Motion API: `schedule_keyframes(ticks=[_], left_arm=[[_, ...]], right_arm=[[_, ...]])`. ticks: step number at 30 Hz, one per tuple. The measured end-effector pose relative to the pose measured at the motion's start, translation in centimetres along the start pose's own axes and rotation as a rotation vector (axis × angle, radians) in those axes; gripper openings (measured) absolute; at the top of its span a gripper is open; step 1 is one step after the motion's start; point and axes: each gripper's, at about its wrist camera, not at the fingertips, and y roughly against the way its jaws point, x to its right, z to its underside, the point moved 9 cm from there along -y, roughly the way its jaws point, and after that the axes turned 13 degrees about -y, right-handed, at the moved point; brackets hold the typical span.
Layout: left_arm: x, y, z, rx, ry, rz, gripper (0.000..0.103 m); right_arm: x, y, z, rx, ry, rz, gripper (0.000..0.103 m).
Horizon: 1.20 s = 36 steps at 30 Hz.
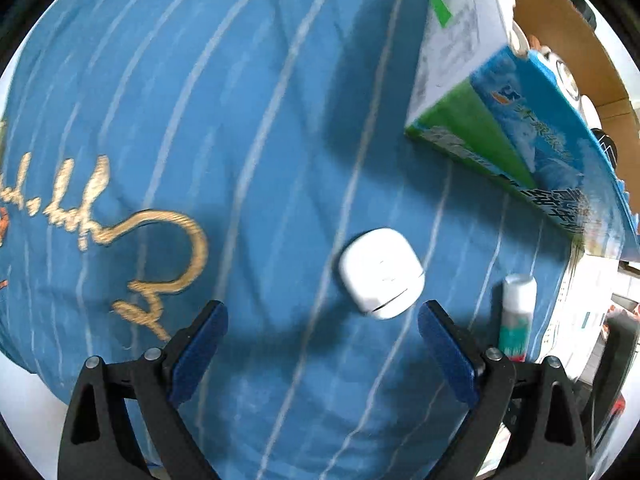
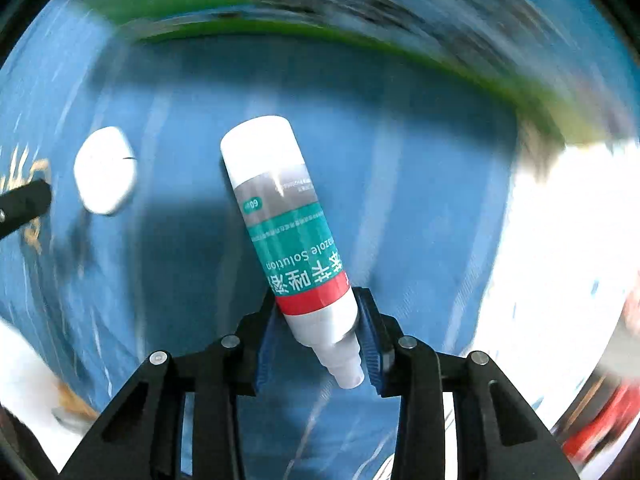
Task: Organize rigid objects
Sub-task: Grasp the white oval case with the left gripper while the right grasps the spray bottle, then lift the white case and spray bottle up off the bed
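Observation:
A white rounded earbud case (image 1: 382, 273) lies on the blue striped cloth (image 1: 240, 100), just ahead of my open left gripper (image 1: 322, 322) and nearer its right finger. It also shows in the right wrist view (image 2: 105, 170). My right gripper (image 2: 320, 320) is shut on a white bottle with a teal and red label (image 2: 288, 224), gripping its nozzle end; the bottle points away from me. The same bottle shows in the left wrist view (image 1: 517, 316), right of the left gripper.
A green and blue carton (image 1: 508, 132) lies at the upper right on the cloth, with a cardboard box (image 1: 560, 32) behind it. Gold writing (image 1: 160, 248) is on the cloth at left. The cloth's edge is at lower left. The right wrist view is blurred.

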Motion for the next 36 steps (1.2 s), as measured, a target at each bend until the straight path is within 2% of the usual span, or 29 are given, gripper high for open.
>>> schedule_keyframes(ticks=[2, 5, 7, 9, 10, 12, 13, 16, 17, 18, 19, 24, 26, 27, 30, 31, 33, 36], left_arm=[[0.9, -1.2, -0.9, -0.031, -0.001, 0.019, 0.098], [1.9, -3.3, -1.7, -0.09, -0.009, 0.023, 0.095], [2.3, -4.1, -2.2, -0.107, -0.014, 0.005, 0.079], [2.6, -4.4, -2.4, -0.106, -0.036, -0.05, 0.074], [2.8, -4.3, -2.6, -0.095, -0.056, -0.071, 0.071], [3.8, -4.1, -2.6, -0.072, -0.103, -0.105, 0.056], [4.4, -3.9, -2.5, -0.063, -0.122, -0.109, 0.053], [6.2, -4.0, -1.5, -0.063, -0.187, -0.132, 0.053], [6.6, -4.0, -1.1, -0.061, -0.201, -0.138, 0.053], [7.1, -4.0, -0.5, -0.061, -0.219, -0.142, 0.053], [7.8, -4.1, 0.2, -0.061, -0.236, -0.138, 0.053], [10.5, -4.7, 4.7, -0.091, -0.324, -0.114, 0.053], [11.1, -5.2, 5.3, -0.1, -0.332, -0.116, 0.054], [11.3, -5.1, 4.7, -0.08, -0.328, -0.121, 0.054], [11.1, -4.9, 4.6, -0.091, -0.275, -0.097, 0.057], [9.2, -4.6, 4.4, -0.1, -0.257, -0.082, 0.058], [8.8, -4.6, 3.8, -0.122, -0.223, -0.055, 0.062], [7.6, -4.4, 2.4, -0.139, -0.133, 0.019, 0.07]], right_arm=[[1.9, -0.2, 0.6, -0.008, -0.125, -0.068, 0.04], [2.8, 0.0, 0.4, -0.015, -0.188, -0.152, 0.042], [3.2, 0.4, 0.4, -0.024, -0.201, -0.194, 0.048], [4.0, 1.3, -0.5, -0.001, -0.215, -0.216, 0.066], [4.3, 1.8, -0.9, 0.01, -0.21, -0.22, 0.068], [4.2, 2.3, -1.0, 0.028, -0.175, -0.209, 0.068], [4.2, 2.6, -1.7, 0.027, -0.153, -0.199, 0.068], [2.7, 1.3, -2.2, -0.011, -0.078, -0.164, 0.066], [2.4, 0.7, -2.4, -0.017, -0.068, -0.14, 0.057], [2.8, 0.8, -2.5, 0.01, -0.051, -0.076, 0.039], [3.0, 0.6, -2.2, -0.003, -0.048, -0.061, 0.038], [6.4, 0.0, -0.1, -0.062, -0.125, -0.056, 0.037], [7.6, -0.3, 0.7, -0.078, -0.151, -0.072, 0.038], [7.9, -0.5, 0.8, -0.083, -0.17, -0.09, 0.038], [9.0, -0.5, 0.4, -0.092, -0.19, -0.109, 0.04], [9.1, -0.5, 0.2, -0.096, -0.194, -0.115, 0.043], [9.5, -0.3, -0.5, -0.11, -0.201, -0.134, 0.053], [9.1, -0.4, -0.8, -0.107, -0.191, -0.119, 0.058]])
